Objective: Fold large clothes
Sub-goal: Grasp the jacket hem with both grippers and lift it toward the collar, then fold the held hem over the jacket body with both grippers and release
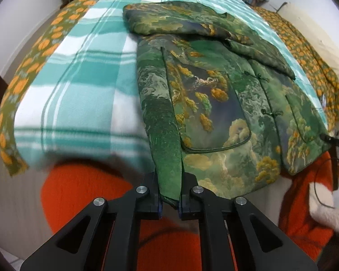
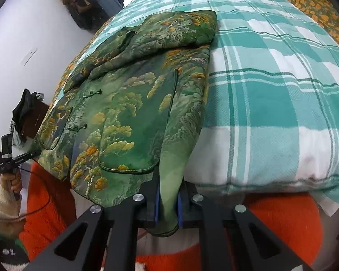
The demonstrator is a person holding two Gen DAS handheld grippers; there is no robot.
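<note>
1. green landscape-print jacket (image 1: 214,103): lies front-up on the bed, frog buttons (image 1: 263,79) down its middle; its hem hangs over the bed's near edge toward you. in the left wrist view it fills the field from centre out to 3 o'clock.
2. sleeves: both are folded across the chest, stacked at the jacket's far end, toward 12 o'clock in either view.
3. left gripper (image 1: 170,197): at 6 o'clock in its own view. your fingers are drawn narrow and pinch a hem corner of the jacket, the cloth rising from between them toward 12 o'clock.
4. right gripper (image 2: 168,205): at 6 o'clock in its own view. your fingers are likewise narrow, clamped on the opposite hem corner; a fold of cloth droops out below the blue pads (image 2: 156,205).
5. teal plaid blanket (image 2: 271,90): covers the bed under the jacket, bare from 12 to 3 o'clock in the right wrist view.
6. orange-flowered sheet (image 1: 31,61): shows along the bed's edges beneath the blanket.
7. orange garment (image 1: 79,192): your own clothing, seen below the bed edge at 7 o'clock in the left wrist view.
</note>
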